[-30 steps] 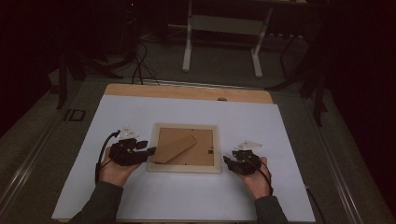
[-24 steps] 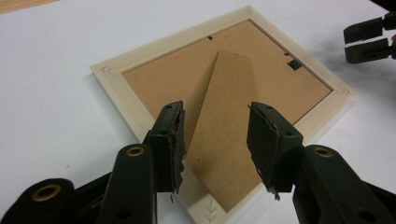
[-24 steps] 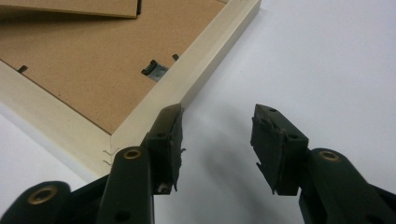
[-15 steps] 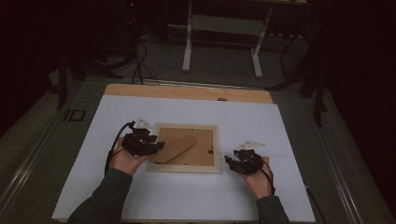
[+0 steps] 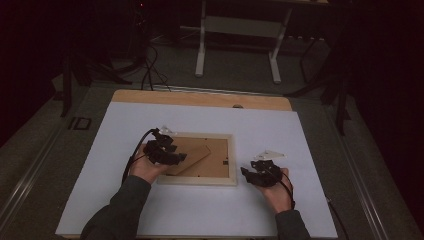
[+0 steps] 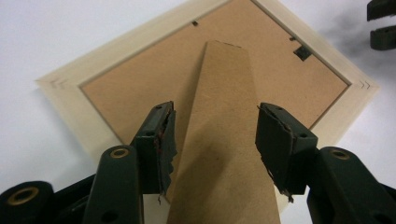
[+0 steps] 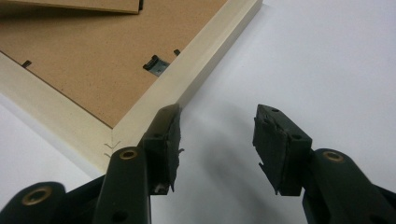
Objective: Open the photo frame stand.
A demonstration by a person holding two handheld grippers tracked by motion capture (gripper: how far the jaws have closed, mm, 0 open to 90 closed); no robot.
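Frame [image 5: 198, 181] face-down, pale wood, brown backing

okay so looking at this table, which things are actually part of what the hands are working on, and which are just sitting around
In the job:
picture frame, lying face down
its cardboard stand, between the left gripper's jaws, which have just been opening
right gripper, open beside the frame's corner
white board underneath

Just around:
white table legs behind
cables on the floor

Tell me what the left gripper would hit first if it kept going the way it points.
Most likely the stand on the frame back: the strip already lies between the open jaws of the left gripper, which have just been opening. Whether the pads touch it is hard to judge.
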